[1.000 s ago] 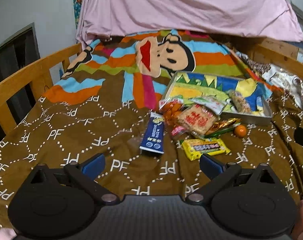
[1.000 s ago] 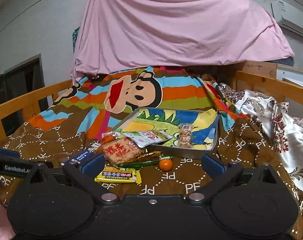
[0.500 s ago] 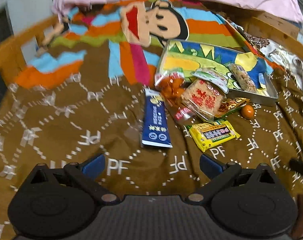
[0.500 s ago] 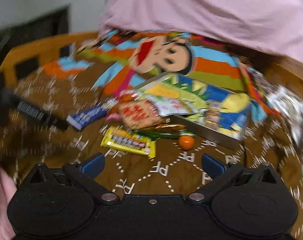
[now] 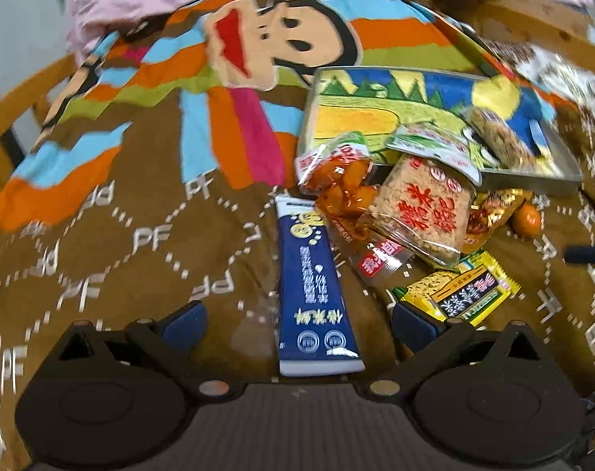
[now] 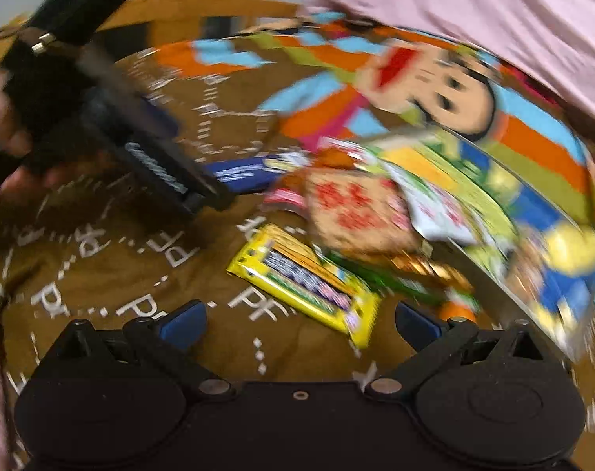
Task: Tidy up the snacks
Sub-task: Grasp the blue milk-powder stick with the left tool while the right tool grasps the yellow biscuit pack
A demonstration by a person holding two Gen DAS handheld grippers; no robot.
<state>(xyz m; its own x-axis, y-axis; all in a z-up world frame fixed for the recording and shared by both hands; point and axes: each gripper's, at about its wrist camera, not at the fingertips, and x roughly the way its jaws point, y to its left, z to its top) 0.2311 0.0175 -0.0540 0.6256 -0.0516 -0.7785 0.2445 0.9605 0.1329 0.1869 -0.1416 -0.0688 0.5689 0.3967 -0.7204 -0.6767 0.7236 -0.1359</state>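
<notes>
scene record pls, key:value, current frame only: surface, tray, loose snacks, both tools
surface: brown PF blanket on a bed
tray: metal tray with cartoon print, holds a granola bar
loose snacks: blue packet, yellow bar, rice cracker pack, orange snack pouch, gold wrapper, small orange
left tool: open, empty, straddling the blue packet's near end
right tool: open, empty, near the yellow bar; view blurred
</notes>
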